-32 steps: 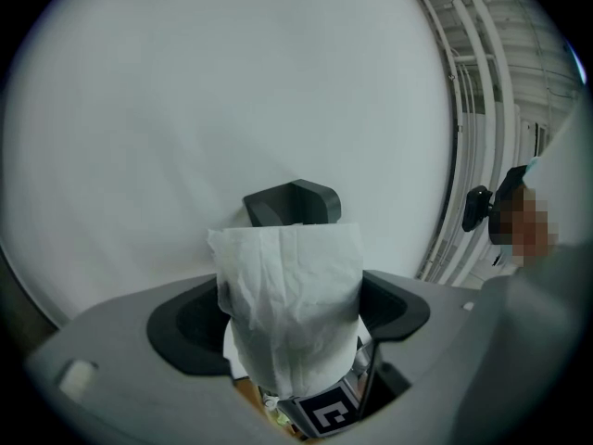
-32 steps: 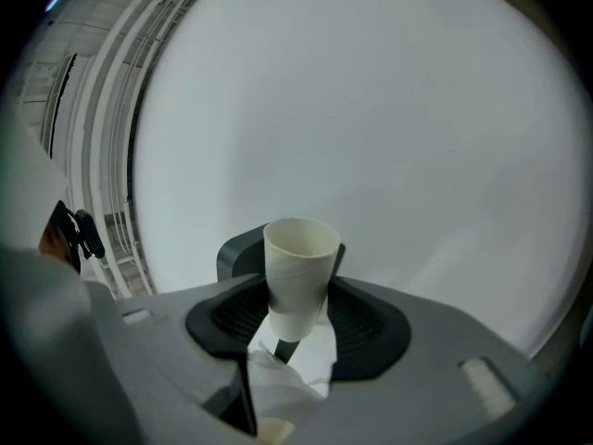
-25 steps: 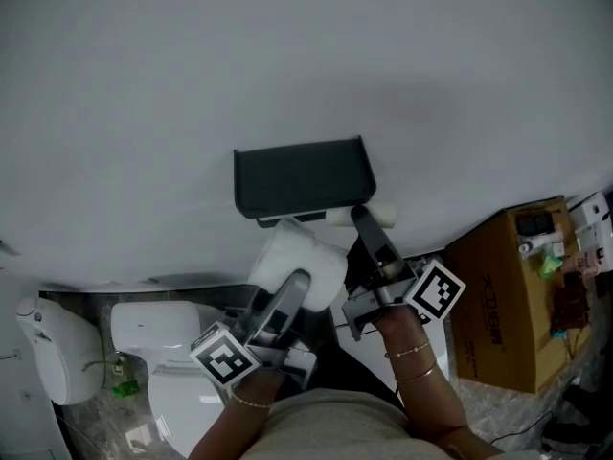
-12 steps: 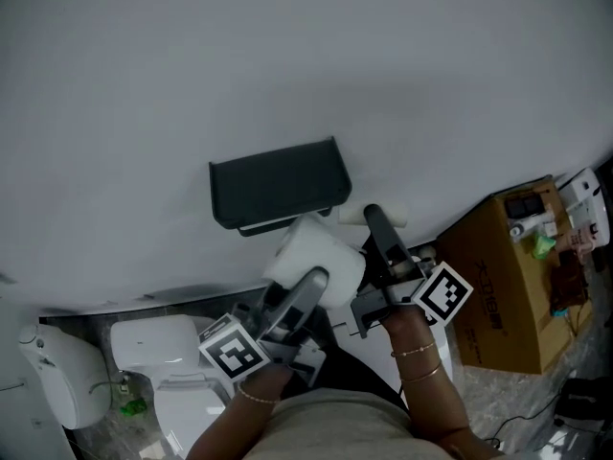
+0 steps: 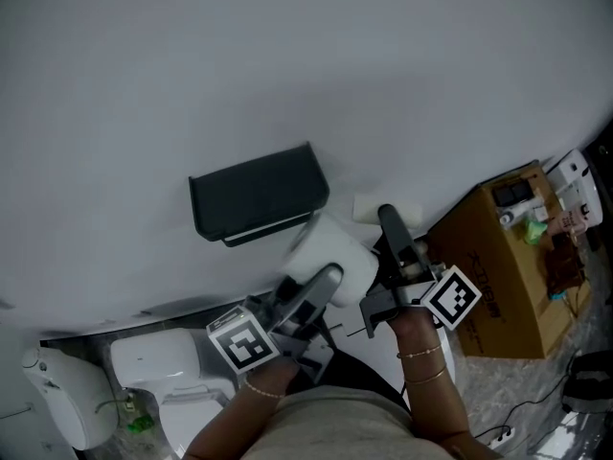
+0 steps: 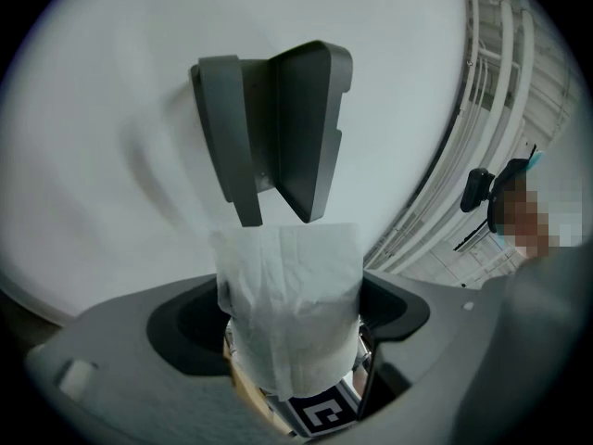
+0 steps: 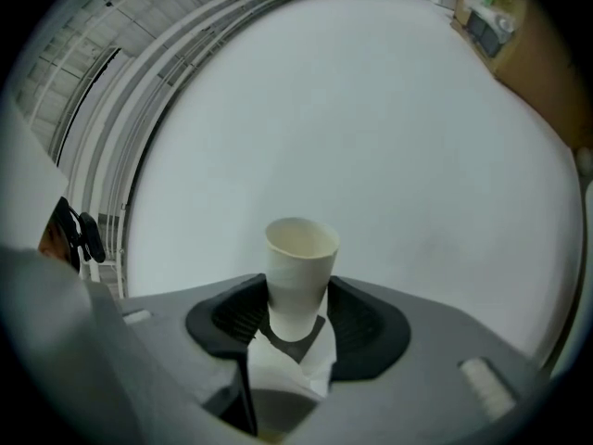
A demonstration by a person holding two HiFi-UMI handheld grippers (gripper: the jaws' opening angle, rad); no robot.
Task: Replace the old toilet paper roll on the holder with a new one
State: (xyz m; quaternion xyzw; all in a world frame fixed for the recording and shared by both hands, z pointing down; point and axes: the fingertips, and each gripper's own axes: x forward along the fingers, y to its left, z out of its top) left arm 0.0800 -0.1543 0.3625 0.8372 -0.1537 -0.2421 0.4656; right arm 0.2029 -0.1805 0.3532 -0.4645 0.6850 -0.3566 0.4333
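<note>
A dark grey holder (image 5: 257,195) hangs on the white wall, also in the left gripper view (image 6: 278,133). Its bar is bare. My left gripper (image 5: 324,278) is shut on a full white toilet paper roll (image 5: 331,253), held below and to the right of the holder. In the left gripper view the roll (image 6: 289,309) fills the gap between the jaws of the left gripper (image 6: 289,341). My right gripper (image 5: 388,220) is shut on the old bare cardboard tube (image 5: 381,207), right of the holder. The tube (image 7: 299,267) sticks out between the jaws of the right gripper (image 7: 298,309).
A brown cardboard box (image 5: 503,262) with small items on top stands at the right. A white toilet (image 5: 158,367) sits lower left, with a white bin (image 5: 57,401) beside it. Cables lie on the floor lower right.
Both grippers have moved right and away from the holder with their loads. The roll was right under the holder and the tube at its right end; now both are clear of it.
</note>
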